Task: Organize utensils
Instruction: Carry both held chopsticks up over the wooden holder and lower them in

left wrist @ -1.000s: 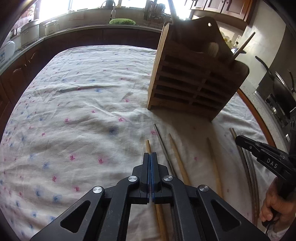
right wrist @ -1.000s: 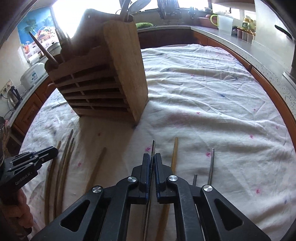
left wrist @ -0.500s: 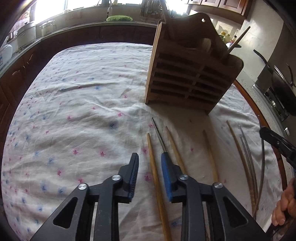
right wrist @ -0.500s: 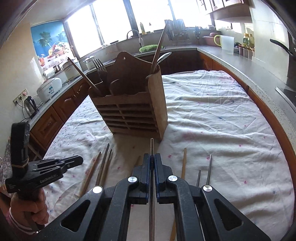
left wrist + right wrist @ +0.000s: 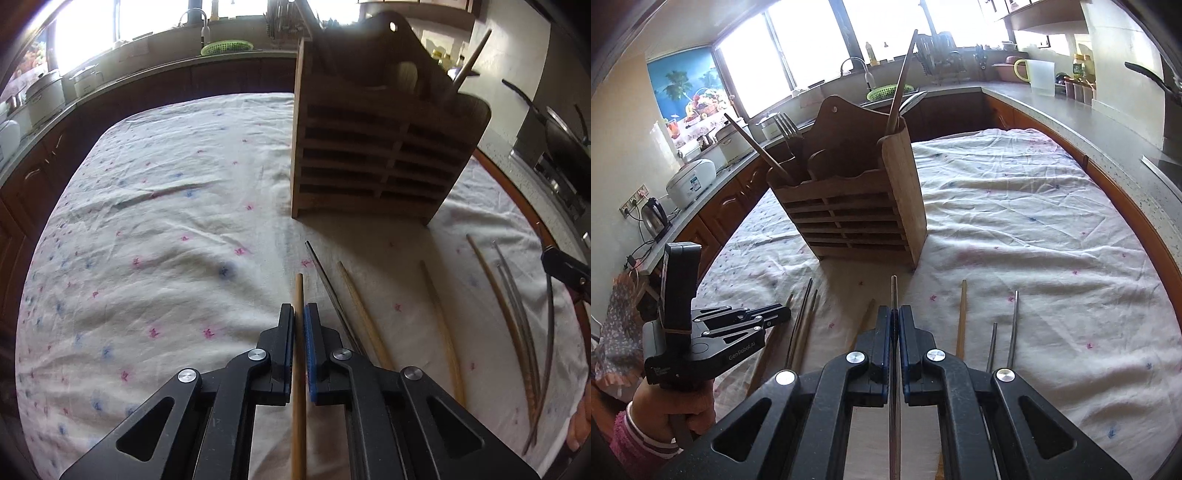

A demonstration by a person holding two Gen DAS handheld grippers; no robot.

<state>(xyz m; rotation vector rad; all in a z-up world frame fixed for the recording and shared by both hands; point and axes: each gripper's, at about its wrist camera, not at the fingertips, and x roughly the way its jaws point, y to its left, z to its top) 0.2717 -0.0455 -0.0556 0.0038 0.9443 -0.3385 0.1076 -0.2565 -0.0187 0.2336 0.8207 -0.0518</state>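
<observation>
A wooden utensil holder (image 5: pixel 376 147) (image 5: pixel 857 218) stands on the clothed table, with a fork, a spoon and chopsticks in it. My left gripper (image 5: pixel 300 314) is shut on a wooden chopstick (image 5: pixel 298 365) low over the cloth. A metal chopstick (image 5: pixel 332 295) and more wooden ones (image 5: pixel 364 317) lie just right of it. My right gripper (image 5: pixel 894 314) is shut on a metal chopstick (image 5: pixel 894 295) and holds it above the table, pointing at the holder. The left gripper also shows in the right wrist view (image 5: pixel 775 314).
Several loose chopsticks lie on the floral cloth (image 5: pixel 166 240) in front of the holder, wooden (image 5: pixel 961 321) and metal (image 5: pixel 1014 325). A kitchen counter with rice cookers (image 5: pixel 690 181), a kettle (image 5: pixel 653 218) and a sink surrounds the table.
My left gripper opened, moved over the wooden chopstick and has closed on it. My right gripper has lifted the metal chopstick up from the table.
</observation>
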